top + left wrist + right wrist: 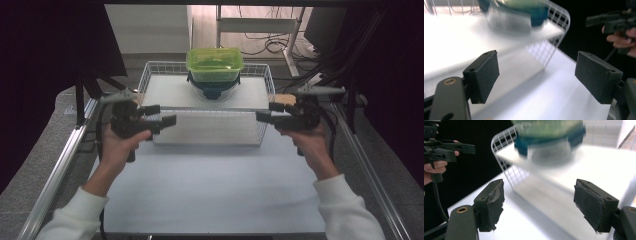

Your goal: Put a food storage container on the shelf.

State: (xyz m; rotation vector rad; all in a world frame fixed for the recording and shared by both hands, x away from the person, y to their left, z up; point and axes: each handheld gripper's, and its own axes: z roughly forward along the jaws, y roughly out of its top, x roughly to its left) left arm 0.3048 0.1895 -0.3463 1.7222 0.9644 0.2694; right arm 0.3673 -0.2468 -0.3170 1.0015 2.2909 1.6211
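Both grippers sitting w/ jaws apart, empty: left gripper [159, 115] at 9 o'clock of wire basket [150, 82], right gripper [266, 112] at 3. Stacked containers [214, 71] resting at basket's 12 o'clock; uneven lifting risks toppling them.

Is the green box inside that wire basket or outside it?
Inside: the green box sits stacked on a blue-lidded container within the wire basket.

Your bench [210, 190] has a pale, matte white top that runs from your near edge to the far side; metal rails frame it left and right; a white wire basket [150, 80] stands directly on it, toward the far half and roughly centred between the rails; the basket's near wall meets the top just ahead of your hands; the near half lies bare.
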